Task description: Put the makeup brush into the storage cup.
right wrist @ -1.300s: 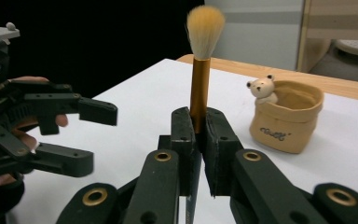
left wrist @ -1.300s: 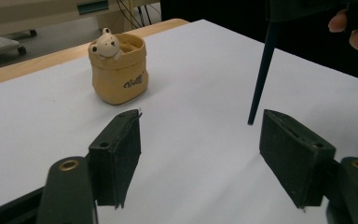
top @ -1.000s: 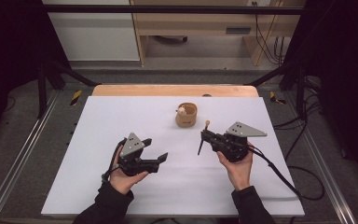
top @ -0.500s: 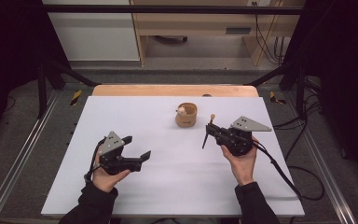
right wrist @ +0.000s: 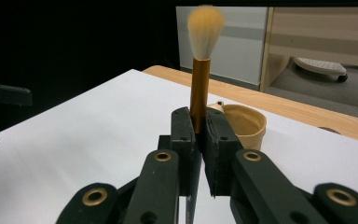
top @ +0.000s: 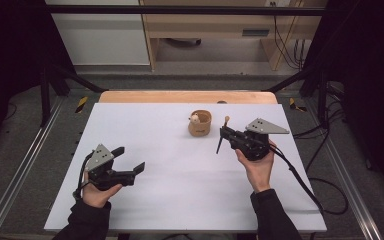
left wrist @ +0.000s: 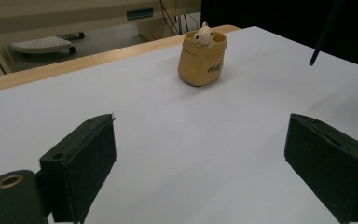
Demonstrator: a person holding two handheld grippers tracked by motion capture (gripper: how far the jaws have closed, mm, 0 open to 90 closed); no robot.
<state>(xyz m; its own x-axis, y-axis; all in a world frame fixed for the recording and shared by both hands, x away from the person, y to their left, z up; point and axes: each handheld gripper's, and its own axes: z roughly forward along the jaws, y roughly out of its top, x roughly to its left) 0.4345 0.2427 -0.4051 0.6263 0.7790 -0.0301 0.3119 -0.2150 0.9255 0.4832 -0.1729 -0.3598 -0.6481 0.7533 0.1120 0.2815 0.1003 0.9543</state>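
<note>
Brush, centre of the right gripper view: copper-coloured handle, pale tan bristle tuft uppermost, clamped between the closed jaws of the right gripper. Left gripper, lower left of the high view: jaws just opened, nothing between them. White table; grey floor around it.

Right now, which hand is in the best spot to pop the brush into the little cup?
The right. The right gripper is shut on the brush, beside the cup. The left gripper stands open with nothing between its jaws, farther from the cup.
</note>
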